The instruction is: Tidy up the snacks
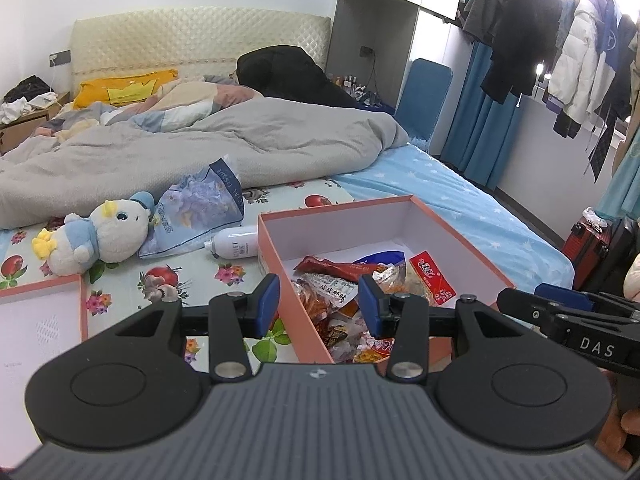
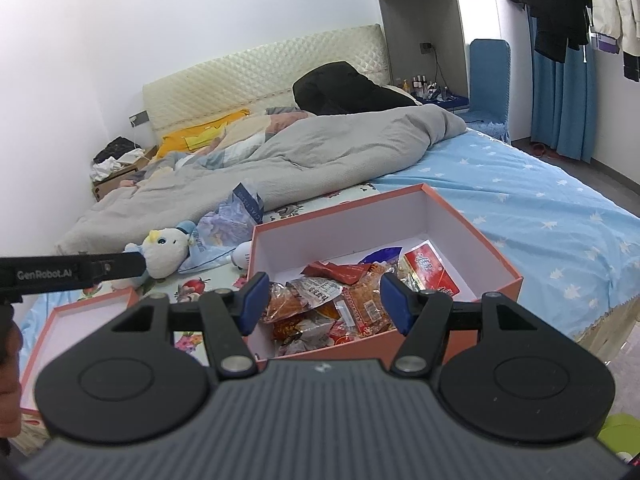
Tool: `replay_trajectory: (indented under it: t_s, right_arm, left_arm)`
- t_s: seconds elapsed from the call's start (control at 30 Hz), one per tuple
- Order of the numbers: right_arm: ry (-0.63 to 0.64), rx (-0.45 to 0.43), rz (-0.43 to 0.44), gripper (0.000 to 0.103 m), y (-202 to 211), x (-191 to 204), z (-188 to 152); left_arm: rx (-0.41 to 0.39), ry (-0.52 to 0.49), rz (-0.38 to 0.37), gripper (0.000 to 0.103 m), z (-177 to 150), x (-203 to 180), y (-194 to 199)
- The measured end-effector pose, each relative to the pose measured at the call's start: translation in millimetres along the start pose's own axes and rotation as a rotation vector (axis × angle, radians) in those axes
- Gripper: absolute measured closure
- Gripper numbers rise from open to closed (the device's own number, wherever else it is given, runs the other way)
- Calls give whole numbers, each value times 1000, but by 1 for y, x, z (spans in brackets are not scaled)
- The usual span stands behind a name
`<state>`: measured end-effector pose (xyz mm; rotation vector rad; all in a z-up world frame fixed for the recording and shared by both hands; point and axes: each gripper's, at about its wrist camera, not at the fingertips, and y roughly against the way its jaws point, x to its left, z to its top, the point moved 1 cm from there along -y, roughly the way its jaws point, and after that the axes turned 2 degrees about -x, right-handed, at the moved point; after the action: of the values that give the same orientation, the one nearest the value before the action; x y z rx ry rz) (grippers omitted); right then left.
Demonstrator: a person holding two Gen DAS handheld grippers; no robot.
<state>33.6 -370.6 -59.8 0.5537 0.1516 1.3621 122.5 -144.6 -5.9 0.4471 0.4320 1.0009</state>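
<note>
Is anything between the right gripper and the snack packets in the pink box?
Nothing visible. The right gripper hangs open, empty, above the box's near end; the snack packets lie uncovered, the lid off to the left.

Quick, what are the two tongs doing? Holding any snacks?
Left tongs: open, holding nothing.
Right tongs: open, holding nothing.

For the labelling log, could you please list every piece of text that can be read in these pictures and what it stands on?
"DAS": on the right hand-held gripper, seen from the left wrist view.
"GenRobot.AI": on the left hand-held gripper, seen from the right wrist view.
"...AL TISSUE": on the tissue pack, partly cut off.
White bottle: lettering too blurred.
Snack packets in the orange box: Chinese print, too small.
</note>
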Motion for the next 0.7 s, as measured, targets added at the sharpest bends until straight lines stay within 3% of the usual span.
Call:
replay_trajectory:
  t_s: [0.7]
  right_arm:
    - [-1, -4, -2, 39, 0, -2, -1]
  left_arm:
    - [1, -9, -4, 54, 3, -1, 0]
